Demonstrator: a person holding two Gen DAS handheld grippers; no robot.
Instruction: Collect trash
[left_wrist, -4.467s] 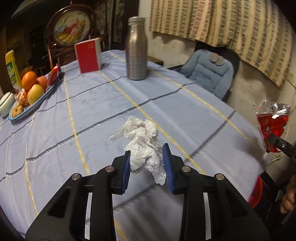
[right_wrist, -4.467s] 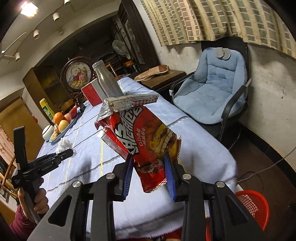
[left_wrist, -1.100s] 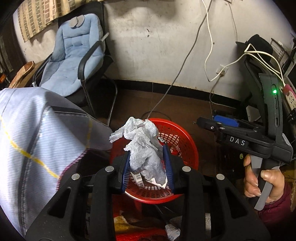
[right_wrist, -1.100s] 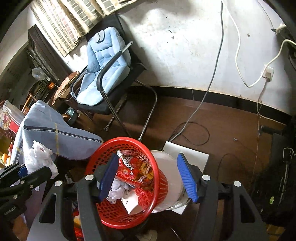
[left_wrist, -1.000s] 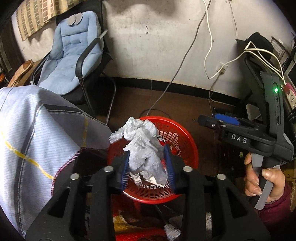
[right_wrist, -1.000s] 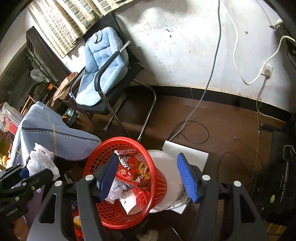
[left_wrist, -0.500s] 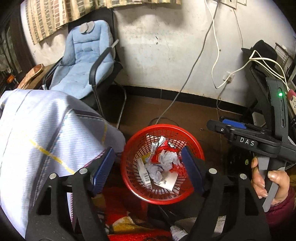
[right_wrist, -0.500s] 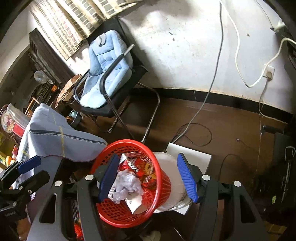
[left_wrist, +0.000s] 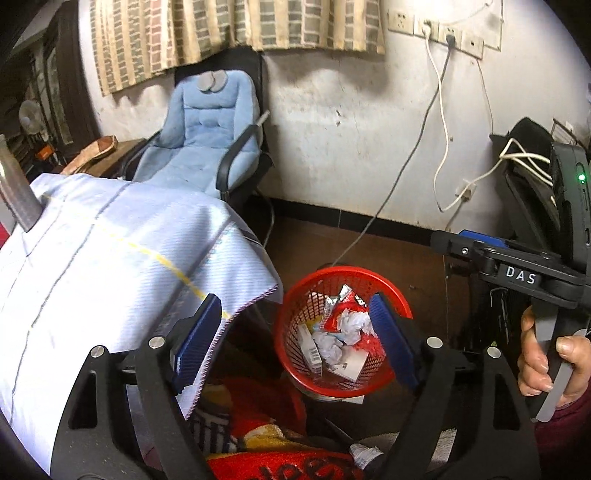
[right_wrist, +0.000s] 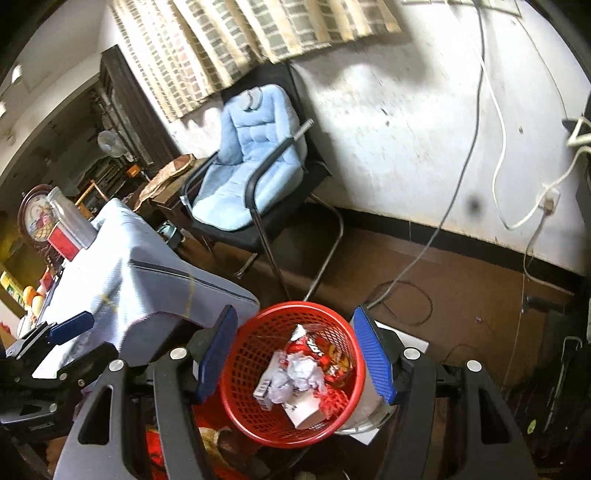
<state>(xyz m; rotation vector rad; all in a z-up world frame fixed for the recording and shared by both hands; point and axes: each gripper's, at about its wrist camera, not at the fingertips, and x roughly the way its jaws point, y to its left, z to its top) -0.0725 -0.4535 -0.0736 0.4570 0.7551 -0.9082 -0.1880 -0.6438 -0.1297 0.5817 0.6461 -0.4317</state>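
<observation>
A red mesh waste basket (left_wrist: 295, 354) stands on the floor by the table corner; it also shows in the right wrist view (right_wrist: 240, 380). Inside lie a crumpled white tissue (left_wrist: 352, 322), a red snack bag (right_wrist: 325, 352) and other paper scraps. My left gripper (left_wrist: 295, 339) is open and empty above the basket. My right gripper (right_wrist: 293, 358) is open and empty, straddling the basket from above. The right gripper also shows in the left wrist view (left_wrist: 517, 266), held in a hand.
A table with a light blue cloth (left_wrist: 92, 258) stands left of the basket, with a metal bottle (right_wrist: 70, 218) on it. A blue padded chair (left_wrist: 207, 136) stands by the wall. Cables (left_wrist: 388, 199) hang down to the floor. Red fabric (left_wrist: 277, 465) lies below.
My left gripper opened and let the white tissue fall into the red basket, then rose and turned a little left. The right gripper stayed open over the basket.
</observation>
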